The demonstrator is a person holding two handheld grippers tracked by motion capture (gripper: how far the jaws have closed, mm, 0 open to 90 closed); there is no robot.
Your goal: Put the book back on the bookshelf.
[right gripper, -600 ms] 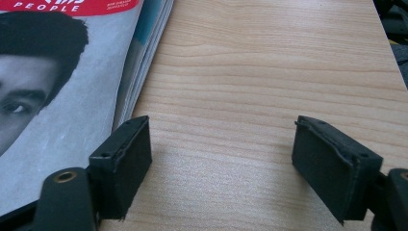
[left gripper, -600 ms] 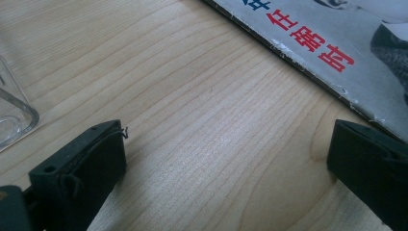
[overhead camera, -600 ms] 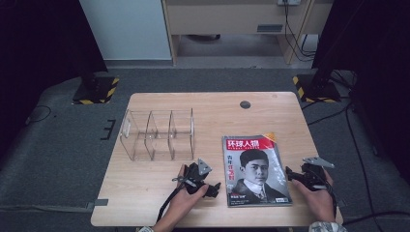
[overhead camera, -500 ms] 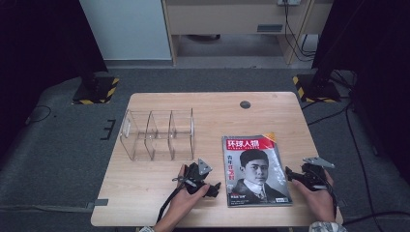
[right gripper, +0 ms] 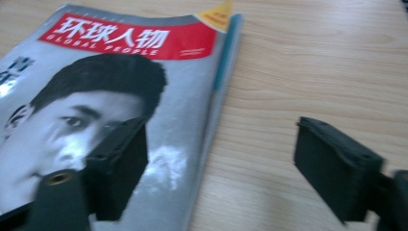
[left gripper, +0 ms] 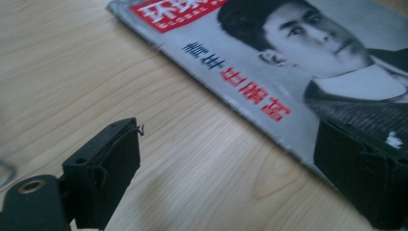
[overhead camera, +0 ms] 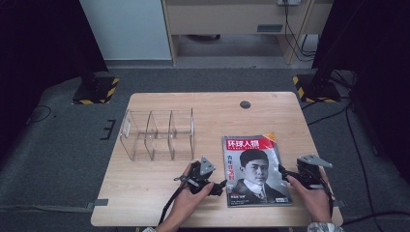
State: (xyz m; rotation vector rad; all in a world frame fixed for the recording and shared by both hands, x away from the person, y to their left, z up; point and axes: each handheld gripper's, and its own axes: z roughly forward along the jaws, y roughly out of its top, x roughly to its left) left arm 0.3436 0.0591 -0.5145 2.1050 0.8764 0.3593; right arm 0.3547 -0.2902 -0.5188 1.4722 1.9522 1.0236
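High view: one magazine lies flat, cover up, at the near right of the table, long axis running near-to-far, spine on its left. The left gripper sits just beside the magazine's near-left edge, tips pointing right at that edge. The right gripper sits at the near-right edge, tips pointing left, reaching onto the cover. So the magazine lies between the two grippers, each aimed inward. The right looks slightly nearer to contact. One clear acrylic organizer with three compartments stands left and farther back, well apart from both hands. One dark round hole is in the table far side.

Left gripper view: jaws wide apart, nothing between the pads but bare table. The magazine's spine edge runs diagonally across in front. One jaw hangs over wood, the other sits at or over the cover's corner; contact I cannot tell.

Right gripper view: jaws wide apart, nothing clamped. The magazine's free page edge runs straight up the gap, one jaw over the cover, the other over bare wood. Straddling the edge, I judge it set for a pinch on that side.

Count: magazine one, organizer one, grippers two.
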